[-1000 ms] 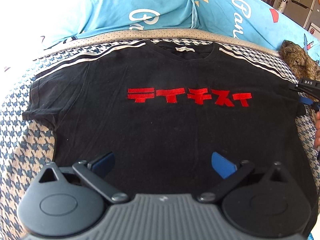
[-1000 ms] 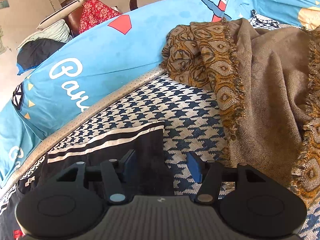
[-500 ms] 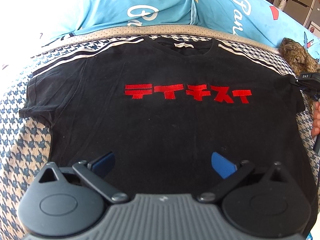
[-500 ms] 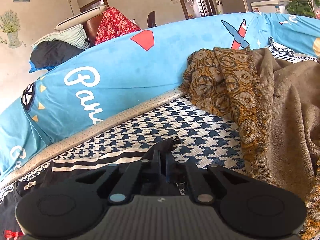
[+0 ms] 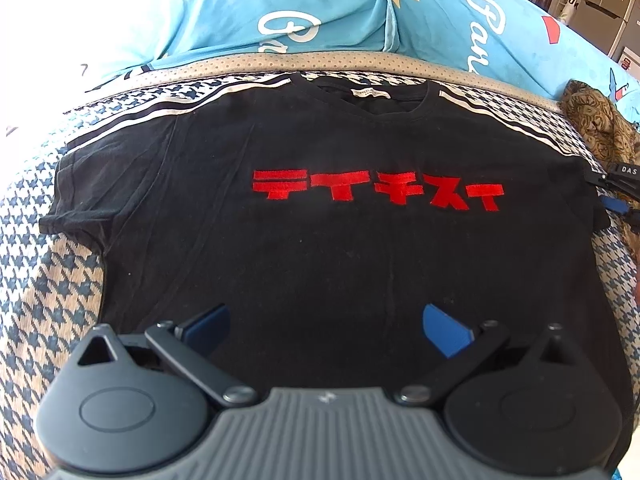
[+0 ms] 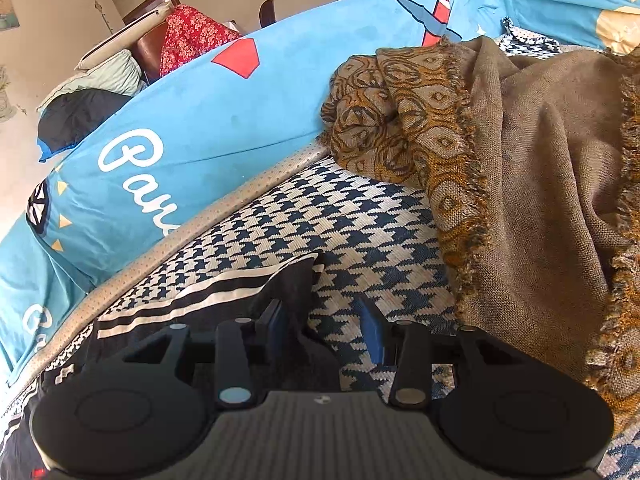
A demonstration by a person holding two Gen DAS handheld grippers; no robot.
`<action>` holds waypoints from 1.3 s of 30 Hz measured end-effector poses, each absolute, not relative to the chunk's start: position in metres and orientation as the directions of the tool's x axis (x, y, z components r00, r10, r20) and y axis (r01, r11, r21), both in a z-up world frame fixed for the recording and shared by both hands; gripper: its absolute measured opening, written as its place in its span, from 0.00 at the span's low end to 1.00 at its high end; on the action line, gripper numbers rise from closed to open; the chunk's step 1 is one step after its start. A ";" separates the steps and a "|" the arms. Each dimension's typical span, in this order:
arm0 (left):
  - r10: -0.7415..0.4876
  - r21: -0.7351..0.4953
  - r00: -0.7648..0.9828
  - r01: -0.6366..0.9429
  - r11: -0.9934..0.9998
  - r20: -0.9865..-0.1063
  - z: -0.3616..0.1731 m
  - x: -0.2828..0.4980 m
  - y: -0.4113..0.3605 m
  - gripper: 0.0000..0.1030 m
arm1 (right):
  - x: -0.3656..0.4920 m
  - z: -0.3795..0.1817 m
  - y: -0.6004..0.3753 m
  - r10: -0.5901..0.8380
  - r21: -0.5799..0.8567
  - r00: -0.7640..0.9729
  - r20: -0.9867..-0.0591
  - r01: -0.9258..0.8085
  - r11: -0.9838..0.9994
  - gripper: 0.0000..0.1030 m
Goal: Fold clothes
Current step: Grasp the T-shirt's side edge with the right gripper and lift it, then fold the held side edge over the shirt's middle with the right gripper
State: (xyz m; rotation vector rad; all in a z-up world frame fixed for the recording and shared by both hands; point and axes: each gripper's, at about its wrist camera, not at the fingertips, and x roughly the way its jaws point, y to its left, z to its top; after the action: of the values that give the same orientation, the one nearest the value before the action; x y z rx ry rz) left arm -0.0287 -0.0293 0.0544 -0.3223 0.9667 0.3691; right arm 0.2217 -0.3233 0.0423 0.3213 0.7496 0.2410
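Plainly, the black T-shirt (image 5: 320, 248) lay spread flat, front up, on the houndstooth-patterned sofa cover (image 5: 44, 280), its red block lettering (image 5: 376, 190) across the chest and its collar toward the blue printed cushions (image 5: 280, 12) at the back. White stripes ran along both shoulders. Its sleeve on the left of the view stretched out over the cover; the other sleeve (image 6: 292, 284) reached the right gripper (image 6: 324, 324).

That right gripper's jaws had just been opening: they stood partly apart, the black sleeve edge rising between them beside the left blue pad (image 6: 274, 322), the right pad clear of it over the houndstooth. Whether the left pad actually touched the cloth could not be told from this angle. In the left wrist view the same gripper (image 5: 618, 196) showed at the shirt's right edge.

The left gripper (image 5: 326, 326) hovered over the shirt's lower hem with its jaws wide apart and nothing between them but the flat fabric below.

A brown patterned fringed blanket (image 6: 500, 152) lay bunched on the cover just beside the sleeve end, against the cushions.
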 end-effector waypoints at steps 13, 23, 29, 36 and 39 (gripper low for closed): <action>0.165 -0.094 0.515 -0.441 0.893 -0.841 0.056 -0.030 -0.032 1.00 | 0.207 0.035 -0.315 0.332 0.324 0.709 -0.622 -0.152 0.934 0.39; 0.171 -0.088 0.510 -0.443 0.892 -0.843 0.055 -0.030 -0.032 1.00 | 0.208 0.034 -0.303 0.338 0.310 0.716 -0.611 -0.176 0.934 0.10; 0.172 -0.097 0.512 -0.457 0.884 -0.842 0.057 -0.033 -0.027 1.00 | 0.200 0.046 -0.286 0.306 0.244 0.749 -0.588 -0.197 0.950 0.08; 0.182 -0.098 0.513 -0.472 0.876 -0.839 0.059 -0.035 -0.024 1.00 | 0.164 0.069 -0.223 0.364 0.023 0.787 -0.499 -0.407 0.913 0.07; 0.187 -0.099 0.512 -0.482 0.871 -0.839 0.059 -0.036 -0.021 1.00 | 0.142 0.070 -0.191 0.425 -0.065 0.766 -0.483 -0.515 0.854 0.07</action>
State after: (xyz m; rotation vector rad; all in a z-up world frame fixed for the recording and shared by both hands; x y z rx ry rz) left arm -0.0360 -0.0208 0.0595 -0.3413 0.9543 0.4120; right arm 0.1416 -0.1911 0.0698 -0.1986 0.4748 0.5146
